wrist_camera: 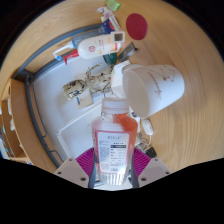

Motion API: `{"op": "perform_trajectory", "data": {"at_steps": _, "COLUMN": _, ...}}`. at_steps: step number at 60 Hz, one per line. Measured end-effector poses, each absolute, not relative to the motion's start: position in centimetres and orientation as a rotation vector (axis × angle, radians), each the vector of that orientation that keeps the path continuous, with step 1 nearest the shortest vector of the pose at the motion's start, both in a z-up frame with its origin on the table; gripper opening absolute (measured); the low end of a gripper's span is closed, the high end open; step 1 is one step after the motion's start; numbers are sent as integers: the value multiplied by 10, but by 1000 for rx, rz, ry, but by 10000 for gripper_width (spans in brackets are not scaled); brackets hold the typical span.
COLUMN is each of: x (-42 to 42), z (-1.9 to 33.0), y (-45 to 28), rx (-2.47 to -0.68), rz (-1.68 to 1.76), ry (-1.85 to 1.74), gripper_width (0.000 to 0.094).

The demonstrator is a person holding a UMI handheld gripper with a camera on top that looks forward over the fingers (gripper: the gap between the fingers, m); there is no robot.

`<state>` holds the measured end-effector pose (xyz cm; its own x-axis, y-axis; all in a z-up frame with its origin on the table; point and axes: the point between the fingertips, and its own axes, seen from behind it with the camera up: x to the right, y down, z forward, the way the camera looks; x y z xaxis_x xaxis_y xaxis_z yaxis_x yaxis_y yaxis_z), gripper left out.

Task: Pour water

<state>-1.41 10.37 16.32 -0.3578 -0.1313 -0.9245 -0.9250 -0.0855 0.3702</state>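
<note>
While the hand-held gripper [113, 160] points forward over the round wooden counter [190, 45], its two fingers are clamped on a clear plastic bottle with a white cap and an orange-red label [114, 140]. The magenta pads [86, 159] press on the bottle's lower sides, one at either flank. The bottle stands up between the fingers, with its capped neck towards the far side.

Just beyond the bottle's cap sits a white ceramic mug [152, 85], lying over at a tilt so that its broad pale side faces the camera; whether the bottle touches it I cannot tell. Both are above a white rectangular tray with a dark rim [48, 105] that rests on the counter. Further along the tray lie some small pale wrapped items [84, 83], too small to make out. At the tray's far end lies a white bottle with red print [100, 44], on its side. Beyond it stands a red-lidded round container [136, 24], beside a small green thing [114, 6].
</note>
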Motion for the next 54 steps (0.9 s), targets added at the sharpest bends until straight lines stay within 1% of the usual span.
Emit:
{"op": "perform_trajectory", "data": {"at_steps": 6, "x": -16, "z": 188, "y": 103, "rx": -1236, "rz": 1483, "ry": 1401, "gripper_width": 507}}
{"op": "perform_trajectory", "data": {"at_steps": 12, "x": -19, "z": 222, "y": 101, "rx": -1430, "rz": 1327, "ry": 1130, "gripper_width": 506}}
{"op": "perform_trajectory", "data": {"at_steps": 16, "x": -10, "z": 234, "y": 96, "rx": -1612, "rz": 1091, "ry": 886, "gripper_width": 504}}
{"op": "perform_trajectory", "data": {"at_steps": 20, "x": 11, "z": 249, "y": 94, "rx": -1713, "rz": 840, "ry": 656, "gripper_width": 509}}
{"op": "perform_trajectory", "data": {"at_steps": 25, "x": 45, "z": 261, "y": 91, "rx": -1761, "rz": 561, "ry": 421, "gripper_width": 508}}
{"op": "perform_trajectory", "data": {"at_steps": 29, "x": 77, "z": 264, "y": 90, "rx": -1765, "rz": 357, "ry": 295, "gripper_width": 511}}
{"op": "perform_trajectory", "data": {"at_steps": 35, "x": 133, "z": 256, "y": 84, "rx": -1741, "rz": 73, "ry": 194, "gripper_width": 510}}
{"op": "perform_trajectory", "data": {"at_steps": 37, "x": 149, "z": 254, "y": 84, "rx": -1723, "rz": 26, "ry": 179, "gripper_width": 508}}
{"op": "perform_trajectory", "data": {"at_steps": 41, "x": 176, "z": 237, "y": 80, "rx": -1711, "rz": -58, "ry": 165, "gripper_width": 508}}
{"op": "perform_trajectory", "data": {"at_steps": 48, "x": 214, "z": 196, "y": 83, "rx": -1714, "rz": -131, "ry": 145, "gripper_width": 508}}
{"op": "perform_trajectory", "data": {"at_steps": 54, "x": 234, "z": 149, "y": 89, "rx": -1777, "rz": -157, "ry": 134, "gripper_width": 510}}
